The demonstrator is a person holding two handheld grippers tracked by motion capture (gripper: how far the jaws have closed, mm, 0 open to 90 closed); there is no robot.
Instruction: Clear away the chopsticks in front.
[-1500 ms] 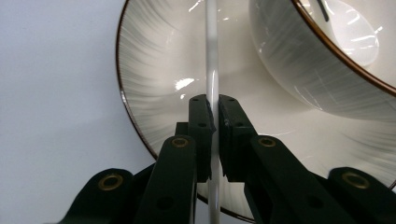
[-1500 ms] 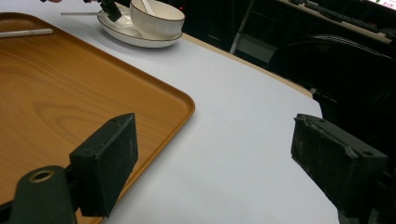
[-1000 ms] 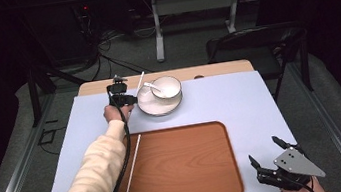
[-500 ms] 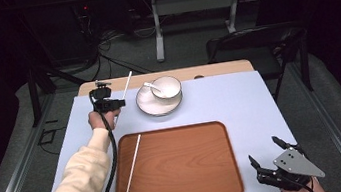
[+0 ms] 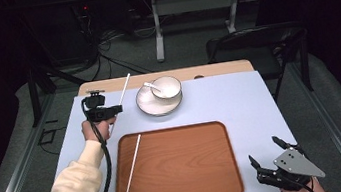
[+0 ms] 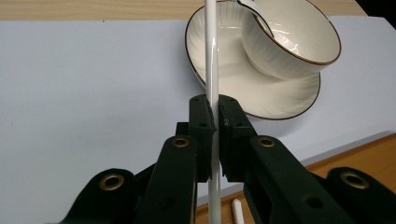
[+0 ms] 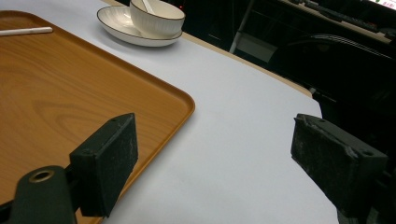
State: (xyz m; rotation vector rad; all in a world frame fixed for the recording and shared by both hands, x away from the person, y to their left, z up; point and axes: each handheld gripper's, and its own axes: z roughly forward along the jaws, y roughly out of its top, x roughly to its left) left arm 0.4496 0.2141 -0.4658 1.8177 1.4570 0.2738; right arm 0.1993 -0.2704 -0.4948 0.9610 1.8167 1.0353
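- The left gripper [image 5: 110, 111] is held over the table's [image 5: 240, 101] far-left part, just left of the plate [image 5: 147, 108], near the far edge.
- Its jaws are pressed onto a white stick [image 6: 212, 60], which runs straight up between them in the left gripper view. In the high view the stick [image 5: 124, 88] slants from the gripper up toward the table's far edge.
- In the left gripper view the stick crosses in front of the plate's [image 6: 285, 100] left rim; whether they touch cannot be told.
- A bowl [image 5: 166, 87] sits on the plate, with a white spoon [image 5: 151, 85] resting in it.
- A second white stick [image 5: 131, 171] lies on the wooden tray [image 5: 189, 174], along its left side, slanting from the tray's far-left part toward its near-left corner.
- The tray takes up the near middle of the table, its near edge close to the table's near edge.
- The right gripper [image 5: 268, 155] hangs at the table's near-right corner, just right of the tray.
- Its jaws are spread wide, with nothing between them, and bare table surface shows in the gap in the right gripper view [image 7: 210, 168].
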